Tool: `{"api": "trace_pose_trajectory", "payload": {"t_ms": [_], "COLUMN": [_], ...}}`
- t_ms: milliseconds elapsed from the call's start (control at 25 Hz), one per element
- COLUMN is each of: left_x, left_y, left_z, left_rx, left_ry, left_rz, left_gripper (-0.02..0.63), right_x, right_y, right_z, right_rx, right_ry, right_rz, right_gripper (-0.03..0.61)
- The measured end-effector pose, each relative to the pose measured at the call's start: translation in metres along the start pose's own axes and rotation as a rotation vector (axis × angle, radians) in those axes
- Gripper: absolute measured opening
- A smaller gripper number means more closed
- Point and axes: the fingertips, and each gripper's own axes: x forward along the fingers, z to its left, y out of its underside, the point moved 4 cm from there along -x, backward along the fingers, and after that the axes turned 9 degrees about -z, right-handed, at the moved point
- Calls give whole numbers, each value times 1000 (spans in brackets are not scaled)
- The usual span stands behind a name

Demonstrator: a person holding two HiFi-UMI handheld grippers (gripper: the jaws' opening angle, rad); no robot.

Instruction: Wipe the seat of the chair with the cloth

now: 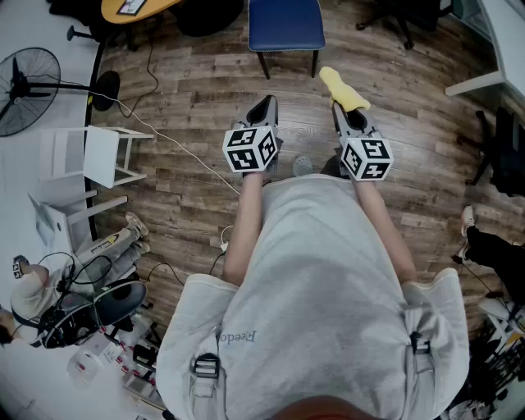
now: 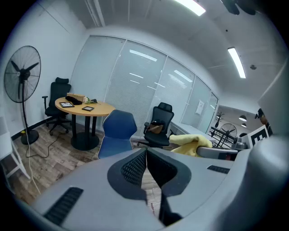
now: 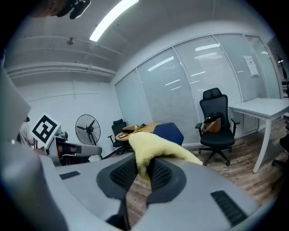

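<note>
A blue chair with a smooth seat stands on the wooden floor, ahead of both grippers. The left gripper is clenched on nothing, its jaws meeting. The right gripper grasps a yellow, fleecy cloth, which droops crumpled over its jaws, near the chair's front edge.

Bright, even light from ceiling strips. Both gripper views: strong fisheye bend, dark corners, near foreground soft. Head view: sharp, faint shadows on floor.
</note>
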Motion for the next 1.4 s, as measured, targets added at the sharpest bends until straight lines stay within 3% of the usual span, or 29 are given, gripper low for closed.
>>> {"api": "trace_pose_trajectory", "payload": {"t_ms": [320, 560, 880, 1400], "left_x": [1, -14, -11, 49], "left_y": [-13, -5, 1, -38], "left_z": [9, 32, 49, 124], "left_rx": [2, -26, -52, -89], "left_ry": [-24, -72, -106, -193], "left_rz": [-13, -2, 12, 7], "left_gripper": [28, 28, 28, 28], "right_x": [12, 13, 32, 149], "right_y": [-3, 5, 13, 1], "right_z": [-14, -24, -25, -38], "right_rx": [6, 145, 147, 135], "right_ry": [46, 85, 92, 52], "right_rz": [20, -25, -6, 41], "right_gripper": [63, 63, 63, 63]}}
